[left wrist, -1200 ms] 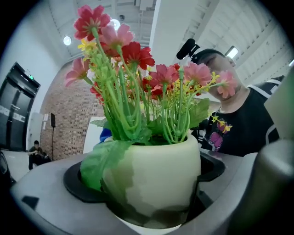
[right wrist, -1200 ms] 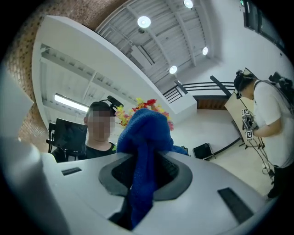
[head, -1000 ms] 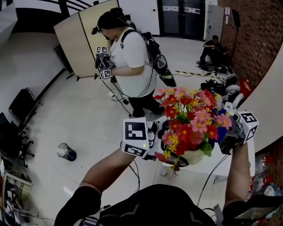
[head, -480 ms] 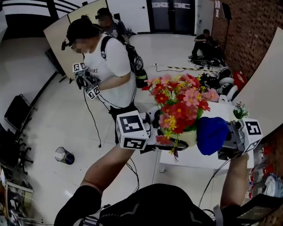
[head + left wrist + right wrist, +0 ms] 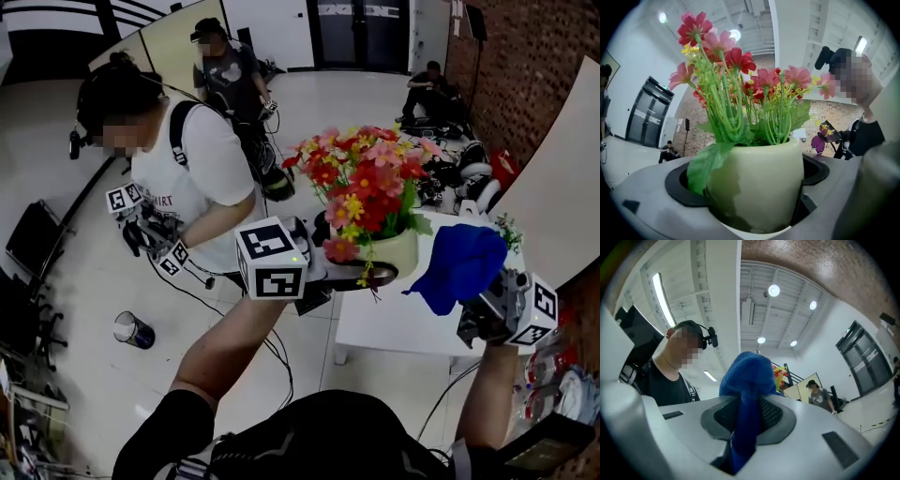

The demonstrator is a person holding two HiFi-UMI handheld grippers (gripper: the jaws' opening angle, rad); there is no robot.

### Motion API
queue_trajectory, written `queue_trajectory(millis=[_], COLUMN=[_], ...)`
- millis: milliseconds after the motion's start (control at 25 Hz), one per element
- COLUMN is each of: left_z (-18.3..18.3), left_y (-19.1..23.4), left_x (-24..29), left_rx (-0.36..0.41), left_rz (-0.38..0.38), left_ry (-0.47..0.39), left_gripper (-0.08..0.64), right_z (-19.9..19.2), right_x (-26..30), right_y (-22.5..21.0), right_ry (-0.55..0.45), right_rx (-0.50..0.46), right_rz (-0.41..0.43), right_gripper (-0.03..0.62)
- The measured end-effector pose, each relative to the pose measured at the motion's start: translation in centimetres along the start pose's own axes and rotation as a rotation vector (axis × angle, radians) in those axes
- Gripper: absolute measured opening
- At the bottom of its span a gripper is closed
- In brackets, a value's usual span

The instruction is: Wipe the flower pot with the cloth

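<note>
The flower pot point(image 5: 397, 253) we hold up near the table's point(image 5: 394, 330) left edge, our left gripper point(image 5: 375, 274) clamped round its body, sides exposed. Just beside it, our right gripper point(image 5: 473, 305) pinches the blue cloth point(image 5: 464, 265), ready for wiping.

The place looked like a large open lab or studio hall. It had a glossy pale floor point(image 5: 56, 169), a brick wall point(image 5: 525, 84), dark glass doors point(image 5: 361, 33) and a beige partition point(image 5: 178, 37). Another person point(image 5: 187, 178) with backpack straps and headgear held devices bearing marker cubes point(image 5: 119, 198), and a white desk point(image 5: 394, 323) stood nearby.
</note>
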State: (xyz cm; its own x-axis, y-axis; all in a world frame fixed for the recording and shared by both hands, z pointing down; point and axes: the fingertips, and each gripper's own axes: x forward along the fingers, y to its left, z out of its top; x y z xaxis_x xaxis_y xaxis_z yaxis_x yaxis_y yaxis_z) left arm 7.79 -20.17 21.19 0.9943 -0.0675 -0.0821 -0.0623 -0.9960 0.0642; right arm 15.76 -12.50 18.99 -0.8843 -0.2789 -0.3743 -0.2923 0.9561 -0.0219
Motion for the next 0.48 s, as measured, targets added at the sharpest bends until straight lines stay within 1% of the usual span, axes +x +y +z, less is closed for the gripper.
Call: queue_trajectory(millis=[80, 160, 280, 360, 480], left_z=[0.8, 1.9, 3.6, 4.4, 5.3], left_y=[1.1, 2.1, 2.7, 2.3, 1.1], left_x=[0.0, -0.4, -0.6, -0.2, 0.6], left_rx=[-0.001, -0.012, -0.028, -0.004, 0.039], left_rz=[0.027, 0.056, 0.087, 0.096, 0.101], left_ry=[-0.012, -0.032, -0.074, -0.084, -0.087], left_gripper=[0.578, 0.578, 0.578, 0.578, 0.578], right_z=[-0.1, -0.4, -1.4, -2.1, -2.1], right_x=[0.1, 1.2, 2.4, 2.8, 3.1], right_y=[-0.1, 0.5, 0.8, 0.4, 0.1], right_ry=[-0.036, -0.072, -0.096, -0.1, -0.124], right_rx=[-0.017, -0.028, -0.037, -0.044, -0.03], right_rz=[-0.05, -0.08, -0.135, -0.182, -0.214], right_gripper=[0.064, 0.064, 0.064, 0.064, 0.064])
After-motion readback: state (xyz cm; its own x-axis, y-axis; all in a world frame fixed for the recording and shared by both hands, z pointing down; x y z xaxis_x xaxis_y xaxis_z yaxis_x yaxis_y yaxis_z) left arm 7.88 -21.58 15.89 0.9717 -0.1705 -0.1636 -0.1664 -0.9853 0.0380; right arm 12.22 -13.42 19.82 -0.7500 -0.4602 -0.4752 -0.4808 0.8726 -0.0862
